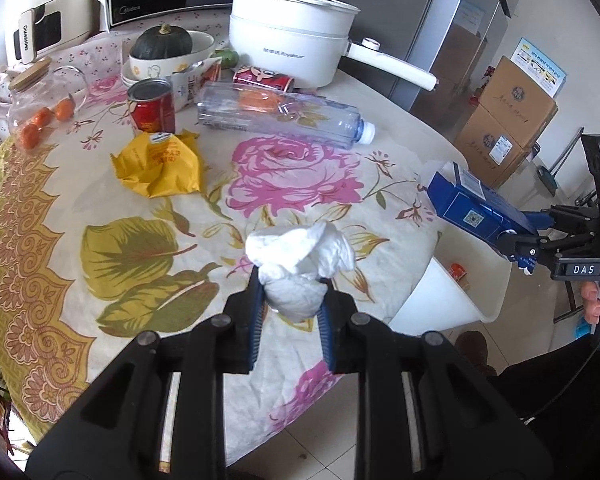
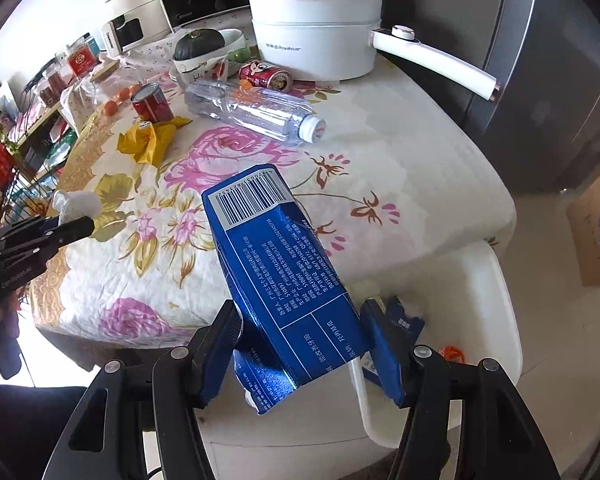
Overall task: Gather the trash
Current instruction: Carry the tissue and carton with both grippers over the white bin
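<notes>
Item, left: left tongs [image 1: 290,296] clamp a crumpled white tissue wad [image 1: 300,264] above the floral-clothed desk [image 1: 140,208]. Item, right: right tongs [image 2: 300,344] grip a long blue carton [image 2: 284,276], long axis pointing away, above the white plastic bin [image 2: 496,280], nearer the right hand.

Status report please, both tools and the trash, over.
Left tool shut on crumpled tissue. Right tool shut on blue carton, above white bin. Bottle, yellow wrapper, cans still on table. Nothing blocking.
</notes>
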